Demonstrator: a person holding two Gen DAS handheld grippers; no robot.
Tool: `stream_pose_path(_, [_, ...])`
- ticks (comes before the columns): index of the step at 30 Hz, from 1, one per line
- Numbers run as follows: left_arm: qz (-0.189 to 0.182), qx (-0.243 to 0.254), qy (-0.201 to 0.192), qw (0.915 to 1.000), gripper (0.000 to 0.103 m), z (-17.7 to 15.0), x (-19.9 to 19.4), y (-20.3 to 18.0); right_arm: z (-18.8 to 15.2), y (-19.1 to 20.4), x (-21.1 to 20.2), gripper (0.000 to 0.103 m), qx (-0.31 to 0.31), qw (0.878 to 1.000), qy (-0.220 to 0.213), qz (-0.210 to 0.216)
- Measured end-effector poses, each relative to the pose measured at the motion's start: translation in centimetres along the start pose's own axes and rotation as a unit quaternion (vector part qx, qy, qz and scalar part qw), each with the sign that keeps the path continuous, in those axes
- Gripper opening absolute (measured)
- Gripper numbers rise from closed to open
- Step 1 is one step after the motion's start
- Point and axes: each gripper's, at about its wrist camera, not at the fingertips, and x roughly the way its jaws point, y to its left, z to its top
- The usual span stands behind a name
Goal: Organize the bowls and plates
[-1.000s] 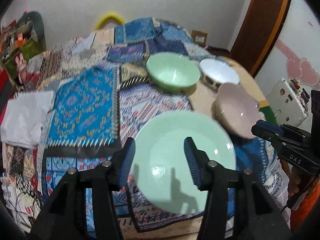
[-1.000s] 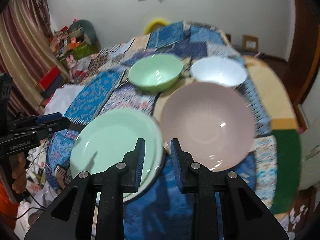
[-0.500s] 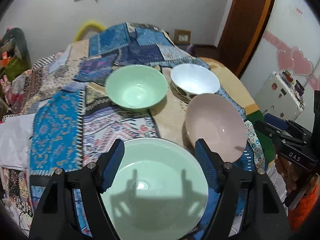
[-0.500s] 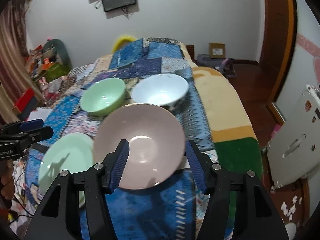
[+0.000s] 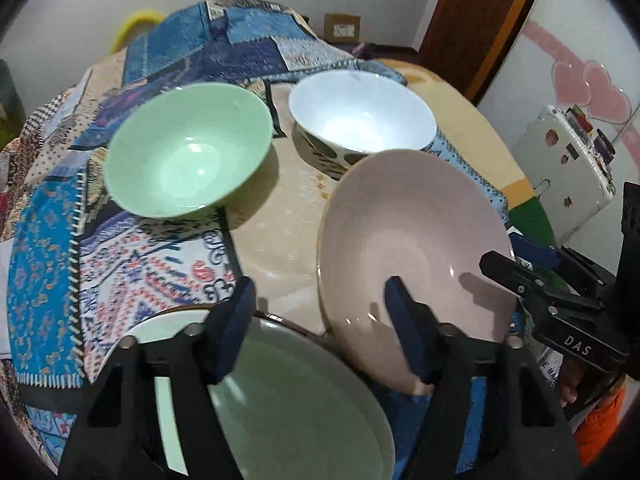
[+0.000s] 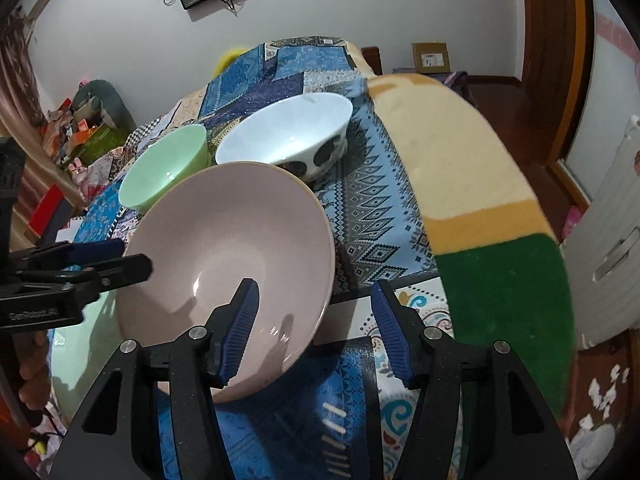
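"DAS" in white letters on the right gripper (image 5: 516, 256) – legible in the left wrist view. On the left gripper (image 6: 96, 260) a pale label, perhaps "GenRobot.AI" – too blurred for certainty.

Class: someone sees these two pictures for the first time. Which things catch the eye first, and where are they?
The big pink bowl dominates, nearest the open right gripper, whose fingers straddle its near rim. Behind it stand a green bowl and a white bowl on the bright patchwork cloth. A pale green plate lies under the open left gripper.
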Motion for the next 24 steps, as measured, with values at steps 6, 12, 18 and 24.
stream_pose_path(6, [-0.015,0.002,0.017,0.9997,0.036,0.3,1.8,-0.4,-0.4,-0.2,1.1,0.03,0.008,1.0,0.015,0.023])
stream_pose_path(12, [-0.033,0.0,0.033,0.9989,0.019,0.1,2.3,-0.8,-0.5,0.1,1.6,0.02,0.007,0.999,0.023,0.034])
stream_pose_path(18, [-0.024,0.001,0.035,0.9991,0.019,0.1,1.9,-1.4,-0.4,0.3,0.9,0.019,0.007,0.999,0.02,0.024])
stream_pose_path(24, [-0.026,0.003,0.019,0.9995,0.019,-0.3,-0.2,-1.8,-0.2,0.7,-0.8,0.019,0.009,1.0,0.007,0.021])
